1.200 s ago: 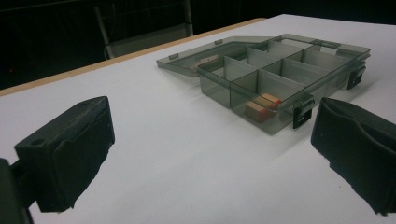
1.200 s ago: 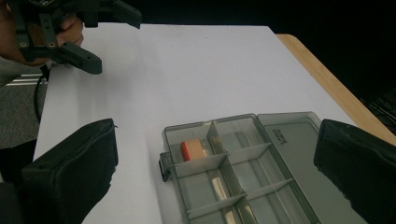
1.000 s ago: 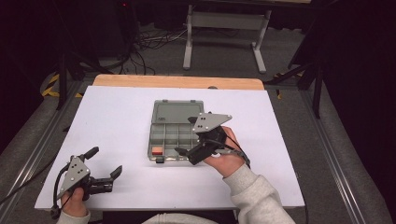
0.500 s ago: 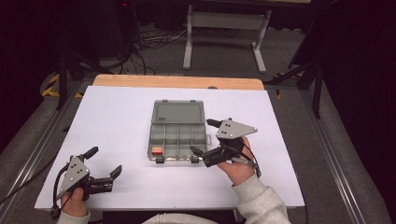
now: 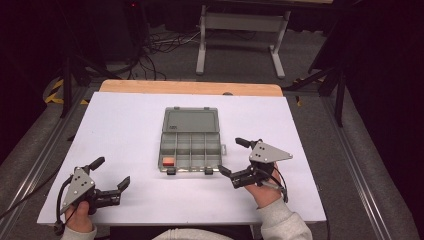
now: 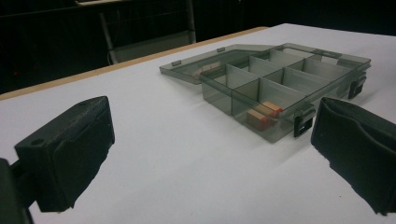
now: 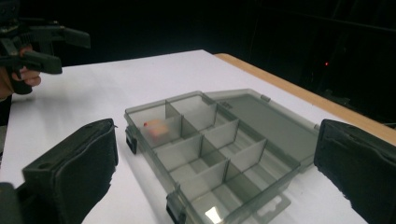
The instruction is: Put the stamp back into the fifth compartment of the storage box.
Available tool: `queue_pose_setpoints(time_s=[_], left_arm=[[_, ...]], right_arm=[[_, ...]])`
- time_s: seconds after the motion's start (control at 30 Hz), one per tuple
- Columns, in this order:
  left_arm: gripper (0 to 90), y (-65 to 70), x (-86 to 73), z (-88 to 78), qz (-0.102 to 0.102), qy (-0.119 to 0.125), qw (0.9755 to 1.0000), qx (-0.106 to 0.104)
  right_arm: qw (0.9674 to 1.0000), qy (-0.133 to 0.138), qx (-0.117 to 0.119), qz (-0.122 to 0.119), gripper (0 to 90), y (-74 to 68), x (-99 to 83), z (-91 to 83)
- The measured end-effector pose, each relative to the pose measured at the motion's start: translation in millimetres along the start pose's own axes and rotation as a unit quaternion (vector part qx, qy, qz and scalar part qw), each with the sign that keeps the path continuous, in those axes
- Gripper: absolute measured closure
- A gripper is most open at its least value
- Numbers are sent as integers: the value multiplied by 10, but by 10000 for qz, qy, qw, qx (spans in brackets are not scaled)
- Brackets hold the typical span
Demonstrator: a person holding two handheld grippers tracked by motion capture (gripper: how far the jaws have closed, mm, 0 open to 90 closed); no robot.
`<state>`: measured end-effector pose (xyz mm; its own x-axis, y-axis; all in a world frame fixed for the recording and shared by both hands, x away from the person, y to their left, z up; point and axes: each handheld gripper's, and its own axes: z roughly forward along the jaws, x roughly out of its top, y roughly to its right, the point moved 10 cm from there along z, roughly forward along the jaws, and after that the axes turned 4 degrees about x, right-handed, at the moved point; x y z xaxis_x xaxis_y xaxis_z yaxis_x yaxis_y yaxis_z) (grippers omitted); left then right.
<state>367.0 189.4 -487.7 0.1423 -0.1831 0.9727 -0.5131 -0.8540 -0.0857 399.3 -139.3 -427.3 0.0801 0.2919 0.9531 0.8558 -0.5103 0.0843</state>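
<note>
Open grey compartment box (image 5: 190, 142) at the table (image 5: 125, 120) centre, an orange block (image 5: 168, 161) in its near-left compartment. Your right tongs (image 5: 233, 157) sit just right of the box, your left tongs (image 5: 111, 172) well apart at near left; both gape wide, holding nothing.

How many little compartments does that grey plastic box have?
8, in two rows of four inside the organizer box; the near-left one holds an orange block, the others look empty.
</note>
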Motion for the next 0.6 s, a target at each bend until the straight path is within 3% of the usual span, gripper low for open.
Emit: queue_pose_setpoints(time_s=[0.3, 0.4, 0.6], left_arm=[[6, -3, 5, -7, 7, 29, 10000, -13], [5, 6, -1, -1, 7, 21, 10000, -51], [5, 25, -7, 19, 6, 2, 10000, -86]], right_arm=[[9998, 75, -129, 102, 3, -10, -275, -95], [9993, 142, -256, 237, 2, -15, -437, -178], [9985, 21, -388, 374, 3, 46, -617, -244]])
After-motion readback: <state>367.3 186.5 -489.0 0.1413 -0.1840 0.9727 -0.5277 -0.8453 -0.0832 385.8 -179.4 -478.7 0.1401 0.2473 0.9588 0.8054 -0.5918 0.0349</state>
